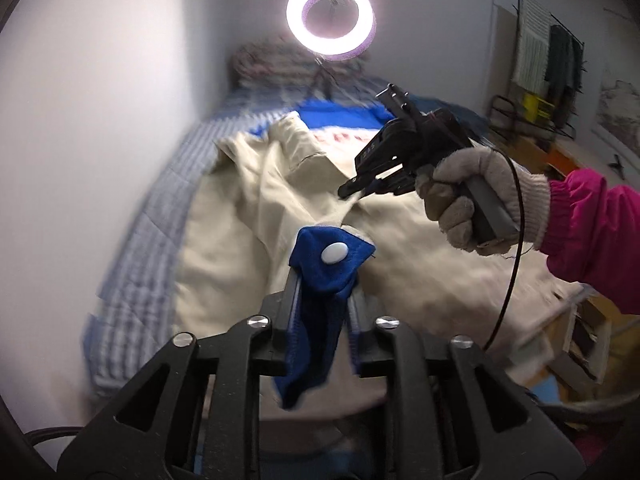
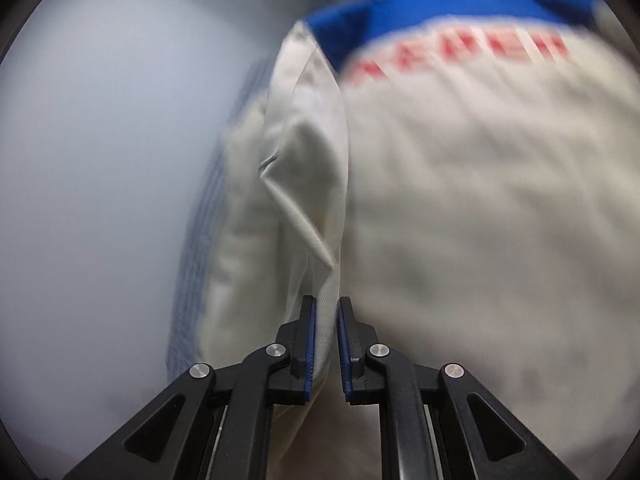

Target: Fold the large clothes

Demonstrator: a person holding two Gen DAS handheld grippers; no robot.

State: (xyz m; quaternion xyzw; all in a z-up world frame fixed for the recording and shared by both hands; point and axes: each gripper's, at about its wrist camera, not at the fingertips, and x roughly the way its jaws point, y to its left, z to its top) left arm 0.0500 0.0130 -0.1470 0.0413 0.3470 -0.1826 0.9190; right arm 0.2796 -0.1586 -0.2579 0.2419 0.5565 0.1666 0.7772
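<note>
A large cream jacket with a blue yoke and red lettering lies spread on a bed. My left gripper is shut on its blue cuff tab, which carries a white snap button, and holds it above the jacket. My right gripper, held by a gloved hand, is shut on a fold of the cream cloth further up. In the right wrist view the right gripper pinches a cream sleeve fold between its blue pads; the jacket body is blurred.
The bed has a blue-and-white checked cover and runs along a white wall on the left. A lit ring light stands at the bed's far end. A rack with hanging clothes and clutter are at the right.
</note>
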